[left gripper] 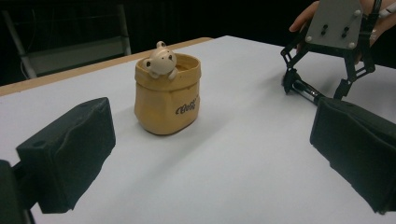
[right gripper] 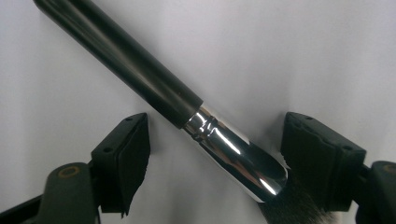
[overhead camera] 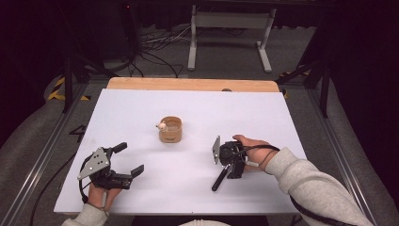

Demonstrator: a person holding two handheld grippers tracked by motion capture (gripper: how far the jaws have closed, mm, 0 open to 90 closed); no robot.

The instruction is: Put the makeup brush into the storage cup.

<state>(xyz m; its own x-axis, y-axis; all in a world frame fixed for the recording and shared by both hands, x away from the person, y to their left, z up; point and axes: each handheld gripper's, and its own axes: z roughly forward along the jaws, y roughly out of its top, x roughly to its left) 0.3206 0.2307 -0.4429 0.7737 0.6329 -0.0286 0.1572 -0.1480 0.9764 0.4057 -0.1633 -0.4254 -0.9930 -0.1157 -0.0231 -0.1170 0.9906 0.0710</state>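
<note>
A make-up brush (overhead camera: 219,180) with a black handle (right gripper: 126,60), a shiny silver ferrule (right gripper: 233,149) and dark bristles lies flat on the white table. My right gripper (overhead camera: 230,161) points down over its ferrule end. It is open, one pad on each side of the ferrule, the left pad (right gripper: 126,154) clearly apart from it. The left gripper view shows the right gripper (left gripper: 317,87) with the brush (left gripper: 306,92) under it. My left gripper (overhead camera: 129,159) rests open at the front left, nothing between its fingers (left gripper: 70,154). It faces a tan sack-shaped pot (left gripper: 166,100).
The pot (overhead camera: 170,130) stands mid-table, with a small bear figure (left gripper: 160,59) on its rim. The white sheet (overhead camera: 188,103) ends in a wooden strip (overhead camera: 188,84) at the far edge. Beyond it, a metal stand (overhead camera: 230,28) and cables are on the floor.
</note>
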